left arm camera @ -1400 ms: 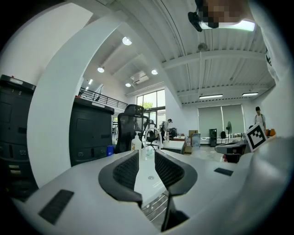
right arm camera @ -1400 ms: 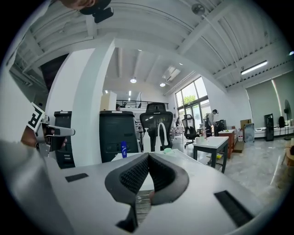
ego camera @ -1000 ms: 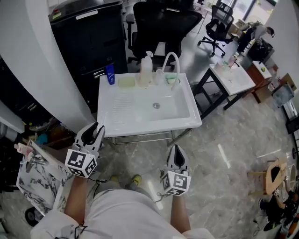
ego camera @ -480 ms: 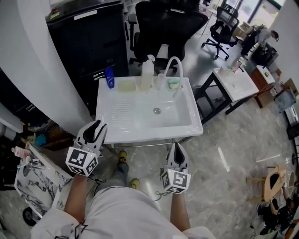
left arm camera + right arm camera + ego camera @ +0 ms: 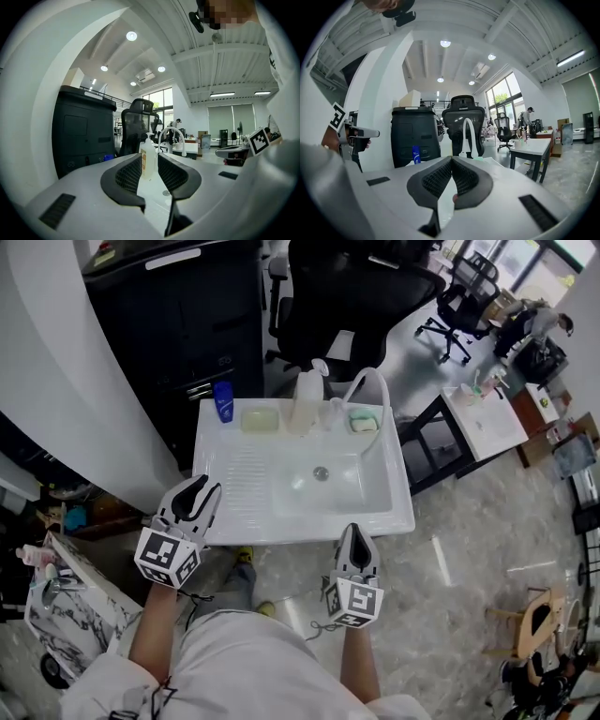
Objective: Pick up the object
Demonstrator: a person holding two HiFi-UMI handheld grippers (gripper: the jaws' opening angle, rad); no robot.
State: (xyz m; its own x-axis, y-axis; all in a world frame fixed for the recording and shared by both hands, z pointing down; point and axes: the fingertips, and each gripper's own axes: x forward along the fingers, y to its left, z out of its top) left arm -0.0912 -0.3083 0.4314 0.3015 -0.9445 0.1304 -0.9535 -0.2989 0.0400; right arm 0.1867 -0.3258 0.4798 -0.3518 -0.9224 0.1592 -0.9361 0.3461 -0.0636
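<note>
A tall black cabinet (image 5: 183, 310) with a smooth matte front stands at the far left, behind a white glossy rectangular sink unit (image 5: 305, 529) whose left part is a ribbed draining board. The left gripper (image 5: 195, 491), grey with black cross-hatched pads, hovers just off the sink's front left corner with its jaws released and parted, gripping nothing. Along the sink's back ledge, well apart from both grippers, a small blue bottle (image 5: 223, 401) stands upright, then a pale yellow rectangular sponge (image 5: 260, 419) lies flat. Next stands the clear plastic pump bottle (image 5: 305, 407), its long axis vertical and pump head on top; which way the nozzle points is too small to tell. In the left gripper view it lines up with the gap between the parted jaws, far beyond them. A white arched tube faucet (image 5: 364, 377) curves over a green sponge (image 5: 363, 423). The right gripper (image 5: 451, 161) hangs in front of the sink's front edge, its jaws clenched tip to tip on nothing.
</note>
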